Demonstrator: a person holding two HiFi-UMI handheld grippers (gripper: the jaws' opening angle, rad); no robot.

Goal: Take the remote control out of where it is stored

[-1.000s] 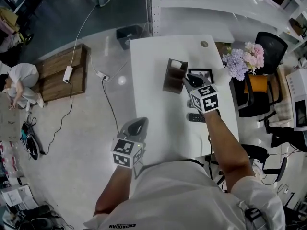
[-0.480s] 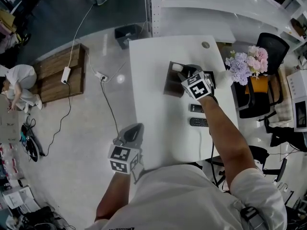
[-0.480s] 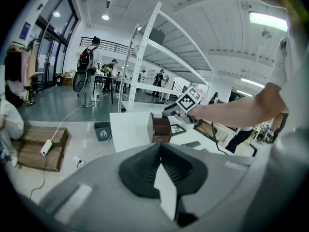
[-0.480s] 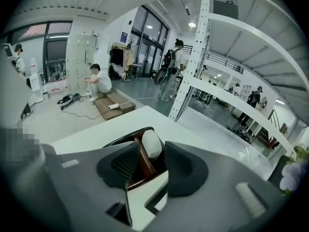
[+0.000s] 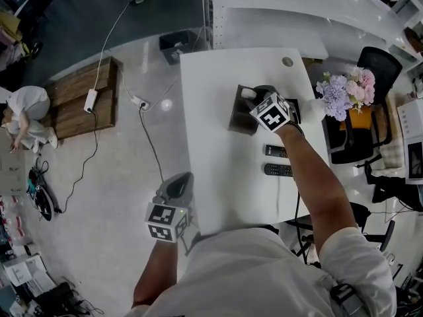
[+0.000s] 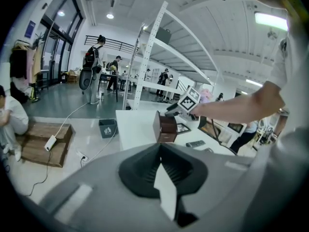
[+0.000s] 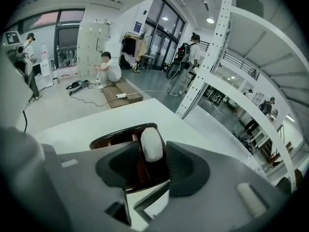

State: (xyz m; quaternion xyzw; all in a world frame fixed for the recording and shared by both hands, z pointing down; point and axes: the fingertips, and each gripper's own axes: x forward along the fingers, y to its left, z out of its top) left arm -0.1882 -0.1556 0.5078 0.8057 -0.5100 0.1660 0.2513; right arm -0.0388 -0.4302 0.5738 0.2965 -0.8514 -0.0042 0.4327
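Not out yet: the white remote [image 7: 151, 145] stands in the holder [image 7: 113, 136] toward the far right of the table [image 5: 211, 144]; the right gripper [image 7: 153, 153], jaws just opened wide, straddles its top without gripping; grasp and lift remain. The left gripper [image 6: 160, 149], closed and empty, hangs off the near-left corner

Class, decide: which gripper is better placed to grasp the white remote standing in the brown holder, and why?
Right. The right gripper is at the brown holder; its jaws have just been opening and flank the white remote without pressing. The left gripper hangs by the table edge, well away.
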